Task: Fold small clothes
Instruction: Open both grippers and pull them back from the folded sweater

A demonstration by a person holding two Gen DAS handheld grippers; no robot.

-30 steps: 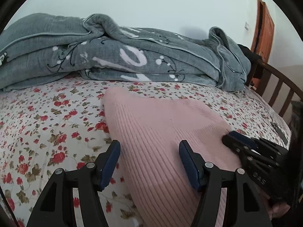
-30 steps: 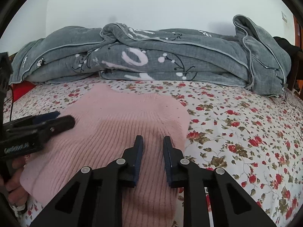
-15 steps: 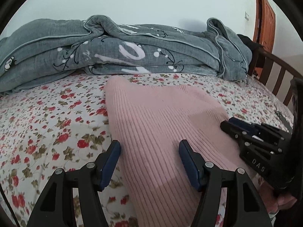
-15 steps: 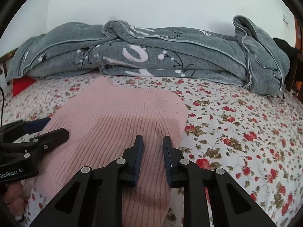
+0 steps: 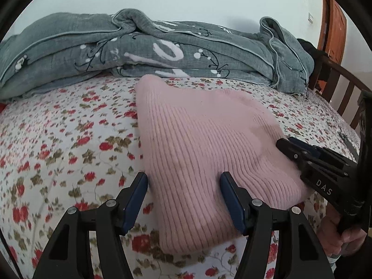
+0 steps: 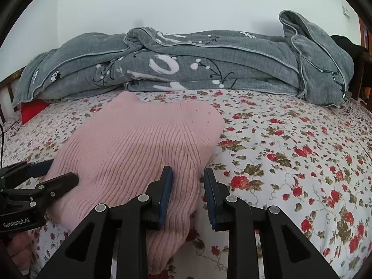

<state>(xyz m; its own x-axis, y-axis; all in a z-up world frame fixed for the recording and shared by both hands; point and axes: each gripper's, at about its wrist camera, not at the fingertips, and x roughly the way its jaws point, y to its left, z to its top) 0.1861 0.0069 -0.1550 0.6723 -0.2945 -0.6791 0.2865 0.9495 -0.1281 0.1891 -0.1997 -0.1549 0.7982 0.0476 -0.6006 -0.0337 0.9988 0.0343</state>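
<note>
Pink ribbed knit garment [image 5: 204,148] spread flat on the floral bedsheet [image 5: 69,139], far end just short of the grey quilt [image 5: 162,53] heaped along the wall. Left gripper [image 5: 183,200] open wide at the garment's near left edge: left finger [image 5: 136,200] over bare sheet just beside the knit, right finger [image 5: 232,202] over the knit itself, edge lying between the two. Right gripper [image 6: 188,194] parted, nothing clamped, at the garment's near right corner: left finger [image 6: 166,193] against the pink fabric, right finger [image 6: 212,197] past the edge over the sheet. In the left wrist view, right gripper's tips touching the garment's right side; wooden bed rail [image 5: 337,88] beyond, right of the quilt
</note>
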